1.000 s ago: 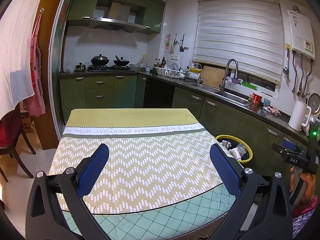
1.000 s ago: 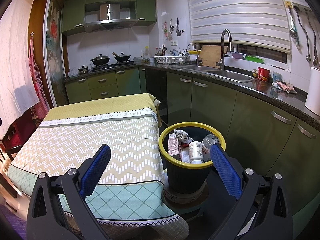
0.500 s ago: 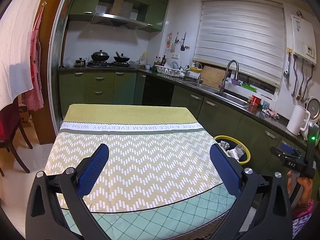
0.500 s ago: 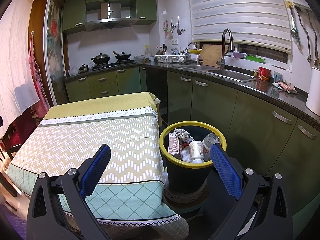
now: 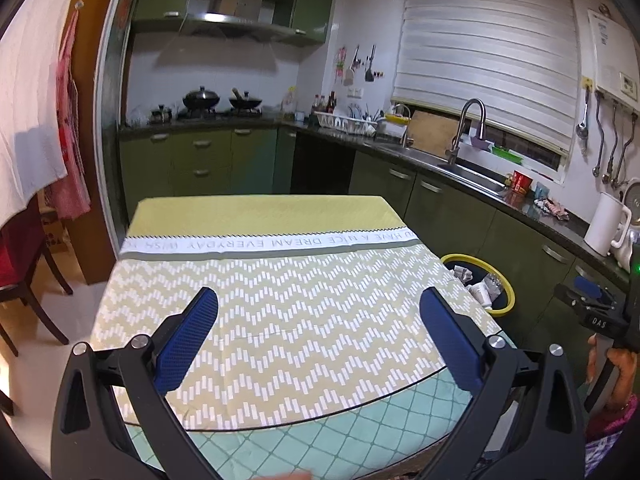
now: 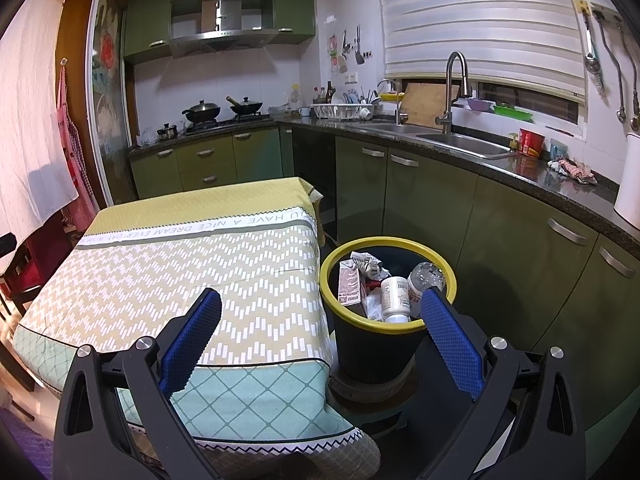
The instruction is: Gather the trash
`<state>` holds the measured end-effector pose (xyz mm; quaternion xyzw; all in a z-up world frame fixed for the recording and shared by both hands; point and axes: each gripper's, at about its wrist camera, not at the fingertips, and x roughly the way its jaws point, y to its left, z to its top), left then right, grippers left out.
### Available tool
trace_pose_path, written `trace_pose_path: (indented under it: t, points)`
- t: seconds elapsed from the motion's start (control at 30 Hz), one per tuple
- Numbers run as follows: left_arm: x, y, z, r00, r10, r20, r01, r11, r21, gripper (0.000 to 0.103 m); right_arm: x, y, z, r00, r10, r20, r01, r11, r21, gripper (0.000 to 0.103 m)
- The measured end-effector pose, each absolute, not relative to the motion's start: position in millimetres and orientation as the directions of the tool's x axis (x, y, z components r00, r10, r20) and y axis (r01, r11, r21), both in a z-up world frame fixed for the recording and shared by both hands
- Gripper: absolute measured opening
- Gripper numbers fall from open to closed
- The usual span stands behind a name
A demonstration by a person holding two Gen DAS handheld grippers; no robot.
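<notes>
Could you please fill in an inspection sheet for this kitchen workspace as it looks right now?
Surface: table under a chevron tablecloth; nothing lies on it.
Job's things: black bin with yellow rim on the floor beside the table's right edge, holding a carton, a white bottle, a clear plastic bottle and crumpled wrappers.
Clutter: nothing seen on the table; a crumpled cloth lies on the counter.
Grippers: left gripper open and empty above the table; right gripper open and empty, facing the bin.
Cables: nothing seen.
Surroundings: green cabinets, sink with tap, pans on the stove, white kettle.
</notes>
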<state>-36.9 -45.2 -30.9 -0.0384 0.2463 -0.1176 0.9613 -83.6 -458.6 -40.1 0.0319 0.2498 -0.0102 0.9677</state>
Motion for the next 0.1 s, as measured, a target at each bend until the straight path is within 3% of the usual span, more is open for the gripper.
trace_pose_path:
  t: [0.1]
  points:
    - [-11.1, -35.6, -30.7, 0.844, -0.206, -0.495, 0.168, 0.978, -0.122, 0.096, -66.5, -453.2, -35.7, 0.863, 0.018, -0.504, 0.006, 0.999, 0.047, 0.098]
